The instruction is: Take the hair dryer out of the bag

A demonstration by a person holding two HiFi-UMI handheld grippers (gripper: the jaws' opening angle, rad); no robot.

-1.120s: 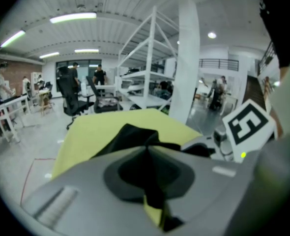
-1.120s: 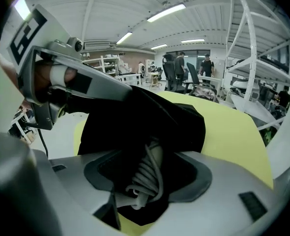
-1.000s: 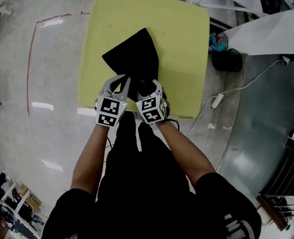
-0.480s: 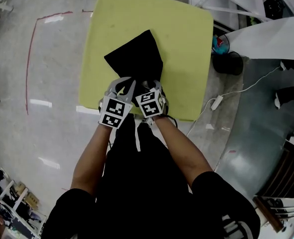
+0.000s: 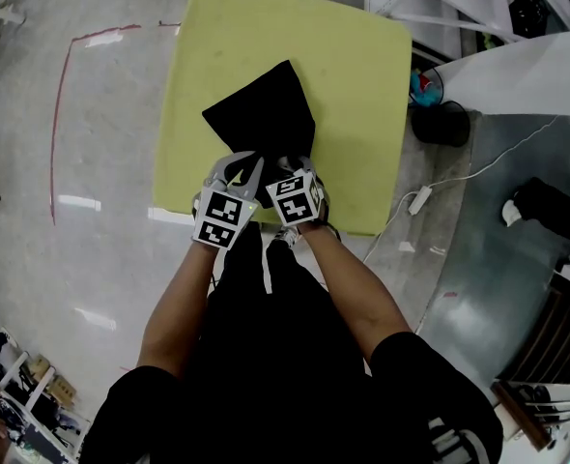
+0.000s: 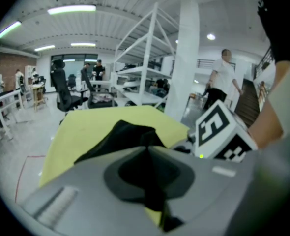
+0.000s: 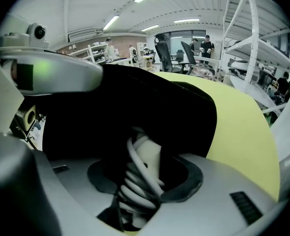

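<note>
A black bag (image 5: 261, 104) lies on the yellow table (image 5: 362, 75), its mouth toward the near edge. My left gripper (image 5: 237, 165) is shut on a fold of the bag's rim (image 6: 152, 181) and holds it up. My right gripper (image 5: 293, 165) sits in the bag's mouth beside it. Its jaws are closing, and between them stands the hair dryer's white handle (image 7: 146, 163), wound with white cord that fills the gap. The dryer's head is hidden inside the bag (image 7: 135, 102).
A black bin (image 5: 441, 119) stands on the floor right of the table. A white cable with a plug (image 5: 420, 198) trails there too, and a dark shoe (image 5: 544, 206) shows farther right. White shelving (image 6: 150, 58) and people stand beyond the table.
The right gripper has tilted a little and sits closer to the left one at the bag's mouth. A dark shoe has come into view at the right. The left gripper has not moved.
</note>
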